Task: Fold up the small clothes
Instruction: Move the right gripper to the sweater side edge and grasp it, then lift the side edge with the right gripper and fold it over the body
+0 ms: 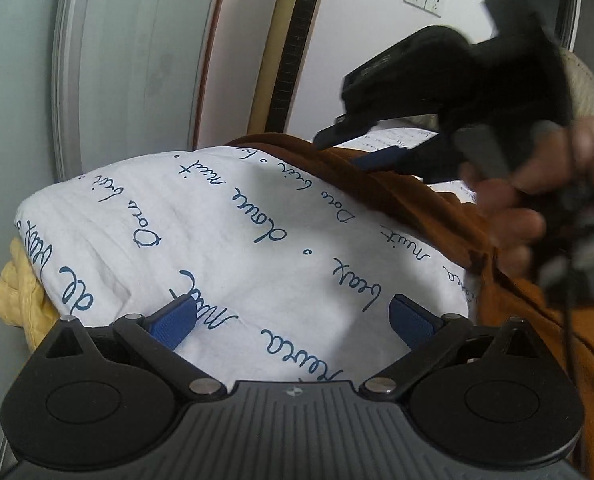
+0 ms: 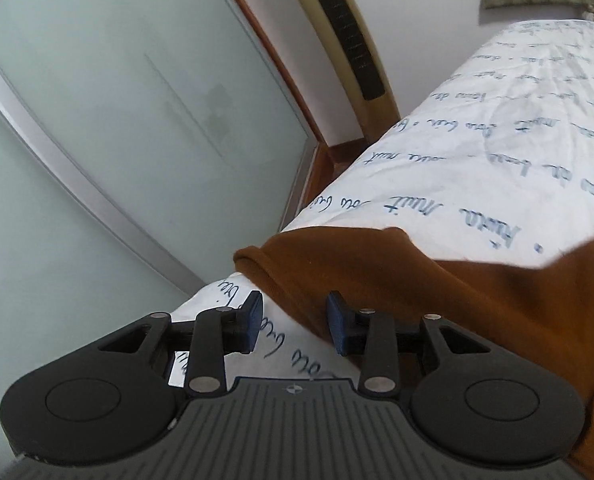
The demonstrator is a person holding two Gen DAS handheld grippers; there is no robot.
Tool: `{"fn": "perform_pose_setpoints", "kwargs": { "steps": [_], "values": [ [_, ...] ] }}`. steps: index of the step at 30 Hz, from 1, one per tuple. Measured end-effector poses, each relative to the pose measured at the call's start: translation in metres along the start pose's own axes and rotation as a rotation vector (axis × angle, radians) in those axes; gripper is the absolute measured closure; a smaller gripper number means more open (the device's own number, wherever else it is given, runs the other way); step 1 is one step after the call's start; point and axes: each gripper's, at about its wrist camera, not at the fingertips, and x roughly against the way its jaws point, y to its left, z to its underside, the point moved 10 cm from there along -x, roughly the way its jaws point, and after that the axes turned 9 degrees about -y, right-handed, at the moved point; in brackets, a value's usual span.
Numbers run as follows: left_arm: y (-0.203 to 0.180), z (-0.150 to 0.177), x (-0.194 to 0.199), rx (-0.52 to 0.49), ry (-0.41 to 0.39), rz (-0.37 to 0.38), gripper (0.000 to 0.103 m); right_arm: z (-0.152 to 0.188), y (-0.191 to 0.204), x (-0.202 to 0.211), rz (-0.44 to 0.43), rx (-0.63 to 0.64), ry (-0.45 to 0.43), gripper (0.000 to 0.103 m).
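the brown garment [image 1: 425, 200] lies rumpled on a bed covered by a white sheet printed with blue handwriting [image 1: 225, 232]. in the left wrist view it runs along the sheet's right side, from the far edge down toward the near right corner, bunched into folds. a yellow quilted cover [image 1: 17, 292] shows under the sheet at its left edge.

the left claw [image 1: 293, 320] hangs over bare sheet near the bed's near edge, its blue pads wide apart with nothing between them.

the right claw [image 2: 295, 322] is seen blurred in the left wrist view, above the garment near the far edge, with a hand [image 1: 537, 200] wrapped around its grip. in its own view its jaws stand partly open; only sheet shows in the gap, and the garment's rolled hem lies just past and beside the right pad, not pinched.

beyond the bed stand a gold tower fan [image 1: 293, 48], a frosted glass door [image 2: 117, 120] and a white wall with two sockets [image 1: 423, 0].
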Motion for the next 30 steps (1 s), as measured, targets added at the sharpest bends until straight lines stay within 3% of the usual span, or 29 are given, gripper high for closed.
{"fn": "perform_pose_setpoints", "kwargs": {
  "steps": [6,9,10,11,13,18,25,30],
  "values": [
    [-0.013,0.009,0.002,-0.12,-0.028,-0.06,0.0,0.002,0.013,-0.029,0.006,0.09,0.056,0.064],
    [-0.015,0.01,0.003,-0.126,-0.028,-0.066,0.0,0.006,0.021,-0.044,-0.003,0.129,0.109,0.064],
    [-0.013,0.01,0.003,-0.12,-0.027,-0.062,0.0,0.009,0.023,-0.049,0.003,0.143,0.132,0.07],
    [-0.013,0.01,0.004,-0.118,-0.026,-0.059,0.0,0.012,0.025,-0.052,0.014,0.159,0.155,0.087],
    [-0.014,0.009,0.006,-0.118,-0.024,-0.055,0.0,0.015,0.025,-0.058,0.037,0.2,0.177,0.092],
    [-0.01,0.003,0.005,-0.084,0.027,-0.037,0.0,0.007,0.02,-0.042,0.051,0.179,0.103,0.095],
    [0.016,-0.031,-0.006,0.184,0.146,0.071,0.0,-0.002,0.009,0.011,0.011,0.12,-0.043,0.095],
    [0.04,-0.065,-0.015,0.123,0.101,-0.061,0.0,-0.01,-0.008,0.056,0.002,0.086,-0.123,0.095]
  ]
}}
